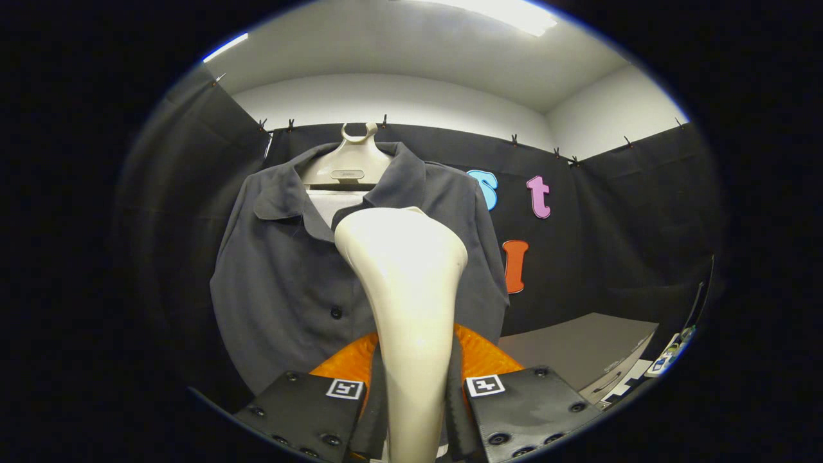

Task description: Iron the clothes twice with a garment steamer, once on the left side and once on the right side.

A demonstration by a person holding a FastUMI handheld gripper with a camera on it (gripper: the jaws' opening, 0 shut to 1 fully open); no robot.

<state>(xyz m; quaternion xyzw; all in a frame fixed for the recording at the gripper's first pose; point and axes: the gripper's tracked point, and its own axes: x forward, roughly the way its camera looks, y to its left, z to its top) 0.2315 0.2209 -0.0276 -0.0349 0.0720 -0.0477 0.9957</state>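
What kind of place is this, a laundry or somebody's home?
Neither, likely: a staged recording booth. Black cloth clipped up as walls encloses it, a dark shirt hangs on a hanger before the cloth, and the tool grips a cream garment steamer between both fingers.

Cream steamer (406, 283); dark grey shirt (283, 283)

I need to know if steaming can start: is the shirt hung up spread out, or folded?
Spread out. The shirt hangs open-fronted on its hanger, beyond the steamer clamped in the gripper.
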